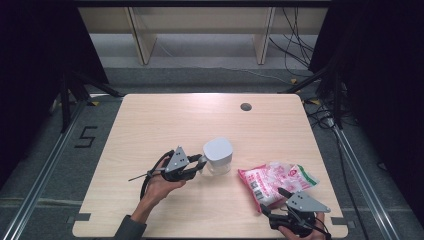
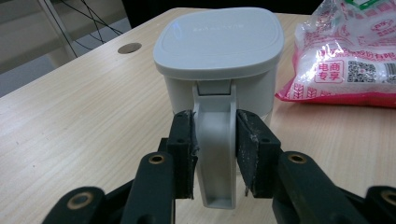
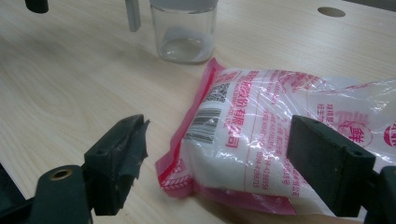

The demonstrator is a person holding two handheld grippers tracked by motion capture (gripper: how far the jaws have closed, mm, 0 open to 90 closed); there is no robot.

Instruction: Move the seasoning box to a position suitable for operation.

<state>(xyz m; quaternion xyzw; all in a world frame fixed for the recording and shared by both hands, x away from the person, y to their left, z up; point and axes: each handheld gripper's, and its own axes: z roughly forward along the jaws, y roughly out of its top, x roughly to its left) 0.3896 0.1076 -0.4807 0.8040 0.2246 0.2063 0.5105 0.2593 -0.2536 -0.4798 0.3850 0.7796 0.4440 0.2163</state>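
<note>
1. Pale wood counter [image 1: 150,125] carries a jug [image 1: 218,156] near its middle and a bag [image 1: 276,181] to the right of it, toward my edge.
2. The jug has a clear glass body, seen in the right gripper view [image 3: 184,32], a grey-white square lid with rounded corners [image 2: 219,39] and a grey-white handle [image 2: 215,140] that runs down its side.
3. My left gripper [image 1: 197,167] sits just left of the jug in the high view, with my left hand [image 1: 160,187] behind it.
4. Its fingers [image 2: 183,149] are closed on the jug's handle, one pad pressed against each side, partway down from the lid.
5. The jug stands upright on the counter.
6. The bag is clear plastic with pink-red print, a barcode and a QR code, and holds white grains [image 3: 233,140].
7. It lies flat, near the jug but apart from it.
8. My right gripper [image 1: 282,202] is at the near right corner of the counter, right at the bag's near end.
9. Its fingers [image 3: 119,163] are spread wide, one on each side of the bag's near end, and neither touches the bag in the right gripper view.
10. A round grommet hole [image 1: 245,106] sits in the counter's far part, well apart from both things.
</note>
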